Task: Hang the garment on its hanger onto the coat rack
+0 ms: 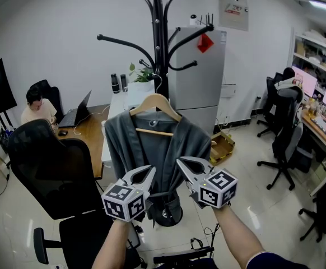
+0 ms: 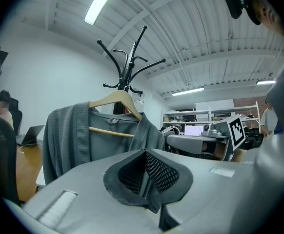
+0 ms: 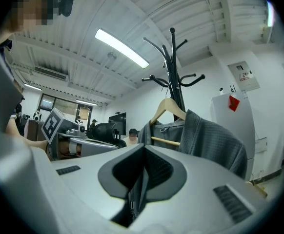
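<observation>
Left tool (image 1: 149,171) and right tool (image 1: 181,162) both clenched, empty, low before coat rack (image 1: 158,32). Grey robe (image 1: 152,150) hangs there on wooden hanger (image 1: 154,101), clear of tools. Judgement: hanging looks done; withdraw straight, avoid snagging fabric, check hanger sits level.

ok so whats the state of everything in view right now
grey waffle-knit garment: draped on the hanger, hanging free
light wooden hanger: hung on the rack
black metal coat rack: upright
left gripper: shut, empty
right gripper: shut, empty
dark laptop: lid open
silver fridge: doors closed
</observation>
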A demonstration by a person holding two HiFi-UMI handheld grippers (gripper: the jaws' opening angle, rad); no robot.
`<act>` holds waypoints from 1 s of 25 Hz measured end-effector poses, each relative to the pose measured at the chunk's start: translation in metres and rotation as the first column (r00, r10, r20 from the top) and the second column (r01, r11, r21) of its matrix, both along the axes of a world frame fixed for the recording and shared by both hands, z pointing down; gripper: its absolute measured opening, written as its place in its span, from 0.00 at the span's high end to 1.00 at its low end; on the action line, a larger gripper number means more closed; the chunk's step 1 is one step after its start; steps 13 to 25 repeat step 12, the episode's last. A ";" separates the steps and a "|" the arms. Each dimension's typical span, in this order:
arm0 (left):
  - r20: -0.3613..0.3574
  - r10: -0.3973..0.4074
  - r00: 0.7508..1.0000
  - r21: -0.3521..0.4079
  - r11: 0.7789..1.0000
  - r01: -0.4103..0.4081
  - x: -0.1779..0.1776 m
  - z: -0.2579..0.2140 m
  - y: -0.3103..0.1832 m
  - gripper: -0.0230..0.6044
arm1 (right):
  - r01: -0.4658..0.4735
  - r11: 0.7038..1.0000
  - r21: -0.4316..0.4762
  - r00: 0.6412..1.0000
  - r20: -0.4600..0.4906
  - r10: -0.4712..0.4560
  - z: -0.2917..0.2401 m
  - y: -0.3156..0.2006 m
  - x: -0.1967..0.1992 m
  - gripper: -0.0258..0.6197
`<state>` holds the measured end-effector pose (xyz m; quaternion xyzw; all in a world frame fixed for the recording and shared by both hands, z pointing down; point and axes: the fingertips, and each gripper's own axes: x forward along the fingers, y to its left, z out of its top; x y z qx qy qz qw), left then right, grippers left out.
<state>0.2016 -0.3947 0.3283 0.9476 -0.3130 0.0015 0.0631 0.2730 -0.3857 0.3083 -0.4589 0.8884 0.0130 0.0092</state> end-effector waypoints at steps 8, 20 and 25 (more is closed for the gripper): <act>-0.002 0.000 1.000 0.000 1.000 0.000 0.001 0.000 0.001 0.99 | 0.003 1.000 0.000 1.000 -0.007 -0.003 0.000 0.000 0.000 0.96; -0.004 0.003 1.000 0.001 1.000 -0.003 0.003 -0.001 0.001 0.99 | 0.003 1.000 0.000 1.000 -0.009 -0.003 0.000 0.001 -0.001 0.96; -0.004 0.003 1.000 0.001 1.000 -0.003 0.003 -0.001 0.001 0.99 | 0.003 1.000 0.000 1.000 -0.009 -0.003 0.000 0.001 -0.001 0.96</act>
